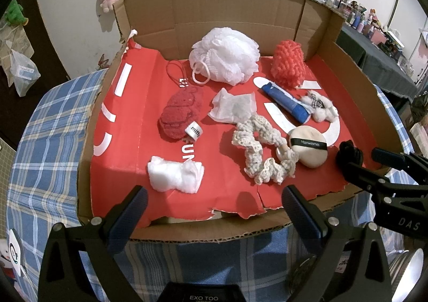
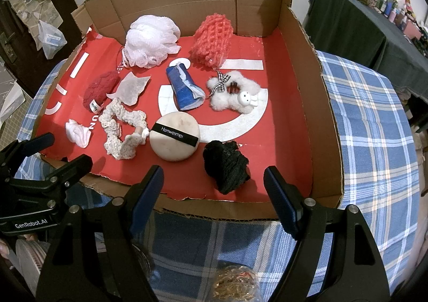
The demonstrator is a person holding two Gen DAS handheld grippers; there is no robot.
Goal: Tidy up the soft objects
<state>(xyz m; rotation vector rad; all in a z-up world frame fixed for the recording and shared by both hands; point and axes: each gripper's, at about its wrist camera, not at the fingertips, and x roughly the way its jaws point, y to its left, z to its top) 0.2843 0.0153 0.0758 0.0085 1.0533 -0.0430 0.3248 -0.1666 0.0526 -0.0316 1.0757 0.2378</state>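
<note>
- Left wrist view: the left gripper [image 1: 214,205] hangs over the near edge of the cardboard box [image 1: 214,11], its jaws wide apart and holding nothing.
- The box has a red liner [image 1: 128,120] and sits on a blue plaid tablecloth [image 1: 50,141].
- Just beyond the left finger lies a white cotton wad [image 1: 175,174]; farther in, a dark red knitted piece [image 1: 180,112] with a small white label.
- At the far wall rest a white mesh bath puff [image 1: 226,57] and, to its right, a coral net sponge [image 1: 289,65].
- In the middle lie a thin white tissue sheet [image 1: 232,106] and a blue tube [image 1: 287,101]; a cream lace scrunchie [image 1: 260,149] touches a round powder puff [image 1: 310,146] with a black band.
- The right gripper [image 1: 366,153] shows at the right edge, its fingers spread.
- Right wrist view: the right gripper [image 2: 214,192] also stands spread and empty at the near edge of the box [image 2: 302,66].
- A black knitted scrunchie [image 2: 226,165] lies between its fingertips, just beyond them, untouched.
- Left of it sits the powder puff [image 2: 175,140], then the lace scrunchie [image 2: 121,129] and the cotton wad [image 2: 77,132].
- A white fluffy bunny charm [image 2: 235,93] with a checked bow lies right of the blue tube [image 2: 184,87].
- The left gripper [image 2: 67,148] enters from the left, parted.
</note>
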